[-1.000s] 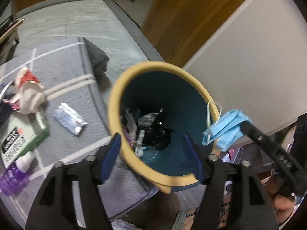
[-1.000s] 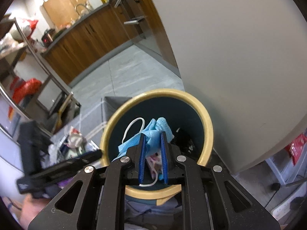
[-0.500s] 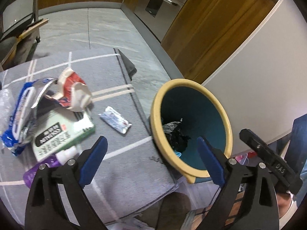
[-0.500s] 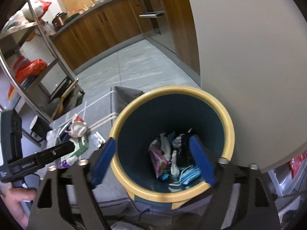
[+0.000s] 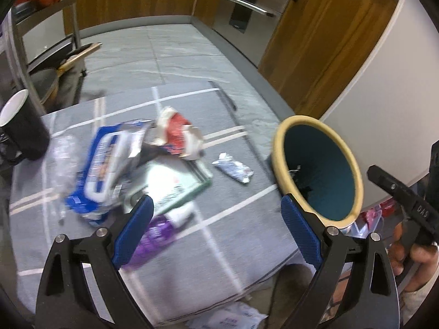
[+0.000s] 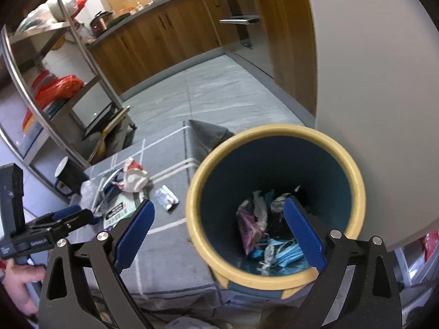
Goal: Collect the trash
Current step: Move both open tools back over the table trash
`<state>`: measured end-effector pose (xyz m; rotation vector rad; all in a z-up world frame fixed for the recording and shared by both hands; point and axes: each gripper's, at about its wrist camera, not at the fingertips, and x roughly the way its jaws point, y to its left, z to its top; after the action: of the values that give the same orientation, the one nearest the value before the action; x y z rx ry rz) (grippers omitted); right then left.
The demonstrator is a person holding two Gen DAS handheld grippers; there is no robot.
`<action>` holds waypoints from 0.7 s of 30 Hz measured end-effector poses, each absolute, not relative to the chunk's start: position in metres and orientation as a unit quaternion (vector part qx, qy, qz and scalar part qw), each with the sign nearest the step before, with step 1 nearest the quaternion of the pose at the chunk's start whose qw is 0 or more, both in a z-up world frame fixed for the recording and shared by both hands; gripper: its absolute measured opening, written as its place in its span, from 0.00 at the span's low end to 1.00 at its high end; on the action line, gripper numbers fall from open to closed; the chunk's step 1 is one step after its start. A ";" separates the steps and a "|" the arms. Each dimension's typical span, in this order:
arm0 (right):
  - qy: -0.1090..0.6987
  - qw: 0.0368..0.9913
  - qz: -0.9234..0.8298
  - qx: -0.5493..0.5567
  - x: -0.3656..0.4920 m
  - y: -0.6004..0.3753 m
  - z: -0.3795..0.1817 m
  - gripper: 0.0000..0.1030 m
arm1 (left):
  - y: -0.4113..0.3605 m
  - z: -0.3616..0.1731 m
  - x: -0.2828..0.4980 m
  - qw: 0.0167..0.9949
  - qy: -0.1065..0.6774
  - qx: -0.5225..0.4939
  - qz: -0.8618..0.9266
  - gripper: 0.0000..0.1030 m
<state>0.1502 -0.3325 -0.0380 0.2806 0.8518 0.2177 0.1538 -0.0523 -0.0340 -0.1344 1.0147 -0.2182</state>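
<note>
Two tongs, both spread wide and holding nothing. The left gripper (image 5: pixel 216 230) hangs over one heap of litter (image 5: pixel 131 164): crinkled wrappers, a flat green-edged box, a purple bottle, on the grey striped cloth (image 5: pixel 192 260). The right gripper (image 6: pixel 219 230) straddles the round yellow-rimmed bin (image 6: pixel 274 277), one blue mask (image 6: pixel 285 252) among the scraps below. One black mug (image 5: pixel 22 131) stands far left.

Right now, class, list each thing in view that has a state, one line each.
Left gripper: jaws open, empty.
Right gripper: jaws open, empty.
Trash bin: upright, partly filled.
Blue mask: inside the bin.
Small silver wrapper: lying on the table, uncollected.
Black mug: upright.
</note>
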 end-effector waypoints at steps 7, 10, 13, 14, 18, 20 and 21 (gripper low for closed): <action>0.410 0.891 0.136 0.140 0.150 -0.307 -0.029 0.92 | -0.010 -0.034 0.157 0.866 0.494 -0.036 -0.070 0.89; 0.413 0.889 0.145 0.135 0.149 -0.295 -0.028 0.92 | 0.003 -0.038 0.166 0.867 0.494 -0.019 -0.055 0.89; 0.418 0.887 0.154 0.124 0.150 -0.282 -0.029 0.92 | 0.012 -0.049 0.178 0.868 0.494 -0.009 -0.038 0.89; 0.420 0.886 0.156 0.121 0.150 -0.279 -0.030 0.92 | 0.013 -0.054 0.183 0.868 0.496 -0.005 -0.034 0.88; 0.425 0.884 0.163 0.106 0.151 -0.267 -0.033 0.92 | 0.008 -0.074 0.204 0.864 0.503 0.018 -0.021 0.88; 0.428 0.883 0.165 0.103 0.153 -0.262 -0.034 0.92 | 0.003 -0.082 0.215 0.862 0.505 0.034 -0.013 0.87; 0.429 0.882 0.165 0.102 0.153 -0.261 -0.035 0.92 | 0.000 -0.087 0.221 0.861 0.507 0.044 -0.007 0.86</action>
<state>0.1532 -0.2610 -0.0350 0.2117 0.8938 0.3443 0.2214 0.0004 -0.0874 0.0917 1.0637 -0.0153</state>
